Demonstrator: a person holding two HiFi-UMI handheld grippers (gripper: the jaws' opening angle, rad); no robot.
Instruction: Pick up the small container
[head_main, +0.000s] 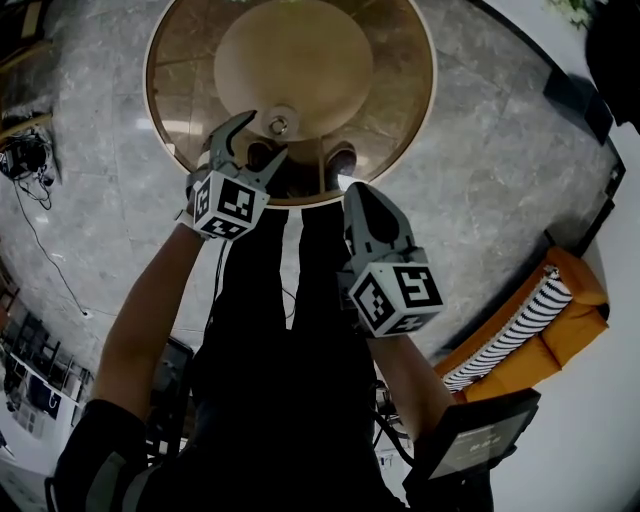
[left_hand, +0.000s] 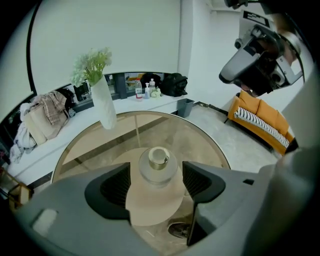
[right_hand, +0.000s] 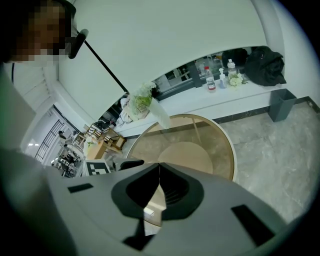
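1. While the small container (left_hand: 158, 165) stands upright on the round glass surface (left_hand: 210, 142), it is not yet lifted.
2. My left gripper (left_hand: 156, 186) has its jaws spread wide, 1 on each side of the container, and neither pad touches it.
3. My right gripper (right_hand: 159, 172) hangs to the right of the container and nearer me, jaws closed together on nothing.
4. By my judgement the approach is done. What is left is to close the left jaws on the container, then raise it.

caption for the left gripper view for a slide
Open left gripper framing the small container on a round glass table
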